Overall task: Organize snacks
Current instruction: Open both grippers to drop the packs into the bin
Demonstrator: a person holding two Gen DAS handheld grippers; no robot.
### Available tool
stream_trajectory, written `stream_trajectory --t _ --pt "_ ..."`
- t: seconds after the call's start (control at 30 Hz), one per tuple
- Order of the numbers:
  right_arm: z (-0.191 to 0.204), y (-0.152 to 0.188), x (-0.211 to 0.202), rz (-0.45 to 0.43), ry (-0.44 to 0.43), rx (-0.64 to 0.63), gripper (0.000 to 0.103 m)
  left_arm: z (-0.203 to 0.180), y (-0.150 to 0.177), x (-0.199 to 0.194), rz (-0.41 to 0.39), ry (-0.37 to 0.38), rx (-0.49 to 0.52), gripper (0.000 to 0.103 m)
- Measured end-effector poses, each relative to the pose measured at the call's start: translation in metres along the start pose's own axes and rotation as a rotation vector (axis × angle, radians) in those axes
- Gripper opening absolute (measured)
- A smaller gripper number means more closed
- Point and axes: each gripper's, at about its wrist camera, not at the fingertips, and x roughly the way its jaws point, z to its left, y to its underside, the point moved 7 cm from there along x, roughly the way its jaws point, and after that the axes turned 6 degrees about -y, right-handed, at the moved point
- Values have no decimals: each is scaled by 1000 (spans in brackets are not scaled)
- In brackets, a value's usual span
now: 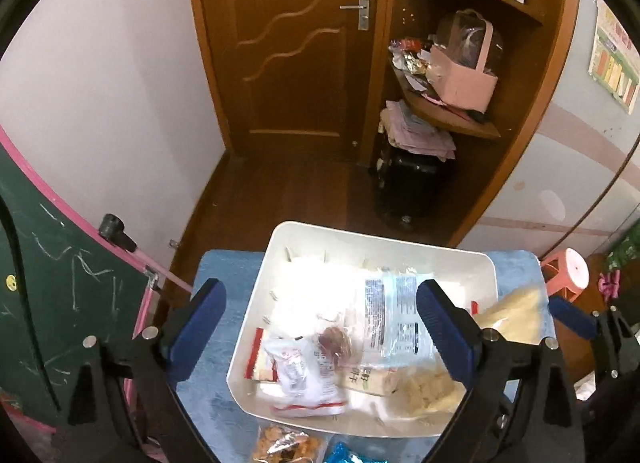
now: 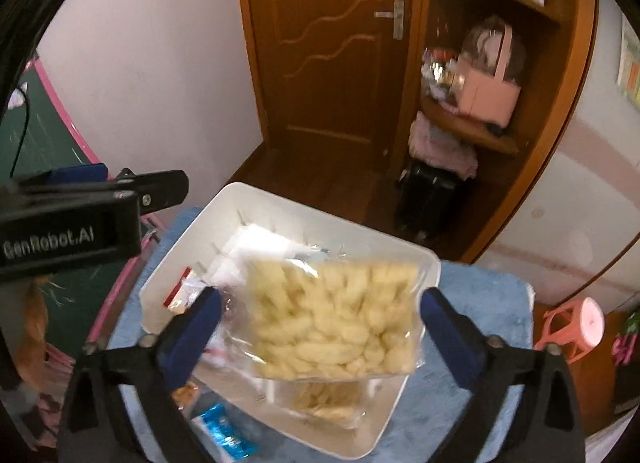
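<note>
A white bin (image 1: pixel 452 257) sits on a blue cloth-covered table (image 1: pixel 228 271) and holds several snack packets. My left gripper (image 1: pixel 320 327) is open above the bin's near left part and holds nothing. In the right wrist view, a clear bag of pale puffed snacks (image 2: pixel 332 311) hangs blurred between the wide-open fingers of my right gripper (image 2: pixel 320 327) over the bin (image 2: pixel 192 239); no pad touches it. That bag shows at the bin's right edge in the left wrist view (image 1: pixel 516 315). An orange snack bag (image 1: pixel 286 447) and a blue packet (image 1: pixel 352 453) lie on the cloth before the bin.
A green chalkboard with pink frame (image 1: pixel 60 283) stands left of the table. A wooden door (image 1: pixel 288 55), shelves with a pink basket (image 1: pixel 464 79) and a black suitcase (image 1: pixel 408 187) lie beyond. A pink stool (image 1: pixel 568 271) stands at the right.
</note>
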Motion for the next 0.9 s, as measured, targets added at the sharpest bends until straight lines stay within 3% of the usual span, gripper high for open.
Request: stream_trajectory --t 0.37,0.67,0.9 --pt "1 -2 -22 -38 -33 0 103 6 18 -11 25 3 -25 96" --pt "9 10 -47 -52 -63 20 103 4 35 -49 -11 16 1 96" --pt "12 31 -73 -67 -31 49 103 9 61 -88 -50 29 29 96"
